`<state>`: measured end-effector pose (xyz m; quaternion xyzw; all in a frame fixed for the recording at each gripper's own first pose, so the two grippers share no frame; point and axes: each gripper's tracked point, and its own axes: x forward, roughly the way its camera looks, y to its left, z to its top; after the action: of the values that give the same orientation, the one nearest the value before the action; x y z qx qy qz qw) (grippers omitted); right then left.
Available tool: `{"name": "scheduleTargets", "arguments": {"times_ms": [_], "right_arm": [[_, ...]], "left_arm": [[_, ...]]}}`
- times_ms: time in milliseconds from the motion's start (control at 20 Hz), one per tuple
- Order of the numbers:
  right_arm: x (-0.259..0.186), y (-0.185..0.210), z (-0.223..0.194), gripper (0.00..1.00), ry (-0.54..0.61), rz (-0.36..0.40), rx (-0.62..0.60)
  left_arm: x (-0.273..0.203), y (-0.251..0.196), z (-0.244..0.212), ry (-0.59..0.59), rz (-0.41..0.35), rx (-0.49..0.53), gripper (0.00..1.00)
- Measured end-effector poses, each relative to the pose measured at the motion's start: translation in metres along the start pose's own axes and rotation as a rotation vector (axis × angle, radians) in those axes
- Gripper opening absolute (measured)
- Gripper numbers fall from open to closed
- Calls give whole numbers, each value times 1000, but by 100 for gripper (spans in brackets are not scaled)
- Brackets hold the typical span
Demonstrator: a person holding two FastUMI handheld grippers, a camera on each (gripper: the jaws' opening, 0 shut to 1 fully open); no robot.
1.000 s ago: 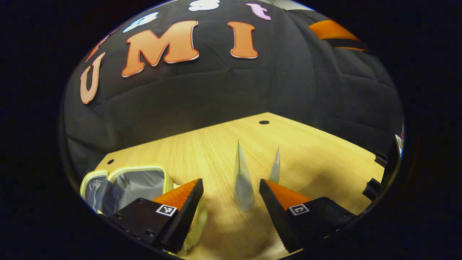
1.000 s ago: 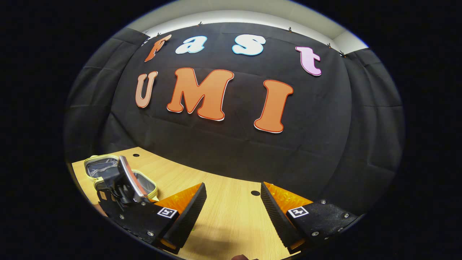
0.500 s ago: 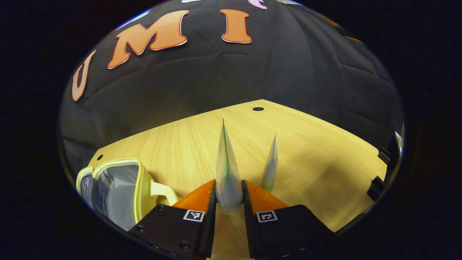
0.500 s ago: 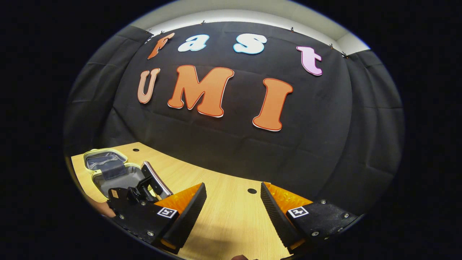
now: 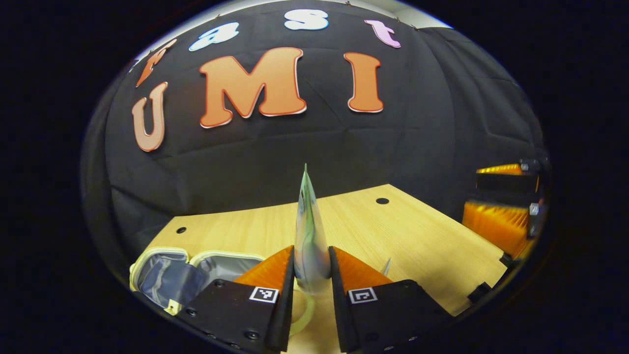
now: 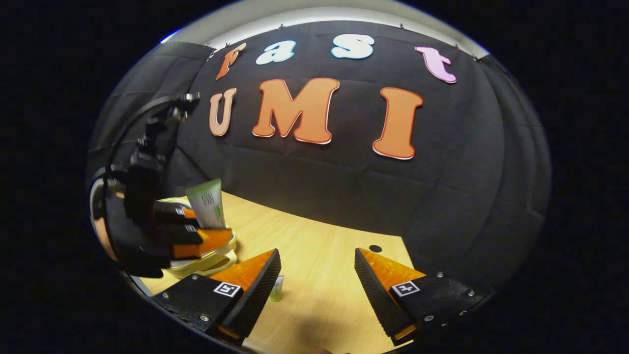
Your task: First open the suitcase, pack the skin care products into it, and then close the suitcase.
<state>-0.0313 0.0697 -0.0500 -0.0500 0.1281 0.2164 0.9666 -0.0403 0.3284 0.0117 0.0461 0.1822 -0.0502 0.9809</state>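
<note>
My left gripper (image 5: 311,251) is shut on a pale skin care tube (image 5: 307,216), which stands upright between the fingers above the table. The small yellow suitcase (image 5: 164,275) lies open at lower left, grey lining showing. A second tube (image 5: 386,267) peeks out just right of my left gripper's fingers. In the right gripper view, the left gripper (image 6: 212,225) holds the tube (image 6: 208,206) over the suitcase's yellow rim (image 6: 211,263). My right gripper (image 6: 318,275) is open above the wooden table (image 6: 314,246) with nothing between its fingers. The second tube (image 6: 276,294) stands by its left finger.
The table (image 5: 417,231) has small round holes near its far edge (image 5: 382,201). The black cloth wall closes off the back. The right gripper (image 5: 501,216) shows at the right edge of the left gripper view. Bare wood lies between the suitcase and that gripper.
My left gripper shut on the nearer tube, then lifted it off the table and swung left toward the suitcase. The second tube stayed on the table. The right gripper stayed open.
</note>
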Motion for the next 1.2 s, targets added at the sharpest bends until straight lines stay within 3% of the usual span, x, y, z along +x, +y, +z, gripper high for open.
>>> {"name": "scheduleTargets", "arguments": {"times_ms": [300, 600, 700, 750, 800, 850, 900, 950, 1200], "right_arm": [[41, 32, -82, 95, 158, 157, -1], [83, 62, -148, 88, 305, 254, 4], [92, 71, -158, 83, 331, 284, 10], [93, 75, -161, 72, 340, 289, 14], [95, 77, -164, 68, 349, 297, 18], [97, 84, -169, 55, 364, 305, 20], [97, 84, -167, 54, 361, 301, 21], [95, 89, -164, 39, 363, 311, 39], [80, 88, -119, 37, 299, 323, 98]], "left_arm": [[-62, 78, 1, 49, 213, -9, 37], [-105, 121, -16, 108, 360, -21, 37], [-110, 124, -18, 122, 380, -11, 37], [-111, 126, -19, 123, 386, -11, 37], [-112, 126, -20, 129, 387, -14, 37], [-114, 128, -22, 132, 391, -13, 37], [-112, 128, -24, 138, 389, -12, 39], [-112, 129, -23, 135, 388, -9, 37], [-112, 139, -29, 136, 379, -20, 37]]}}
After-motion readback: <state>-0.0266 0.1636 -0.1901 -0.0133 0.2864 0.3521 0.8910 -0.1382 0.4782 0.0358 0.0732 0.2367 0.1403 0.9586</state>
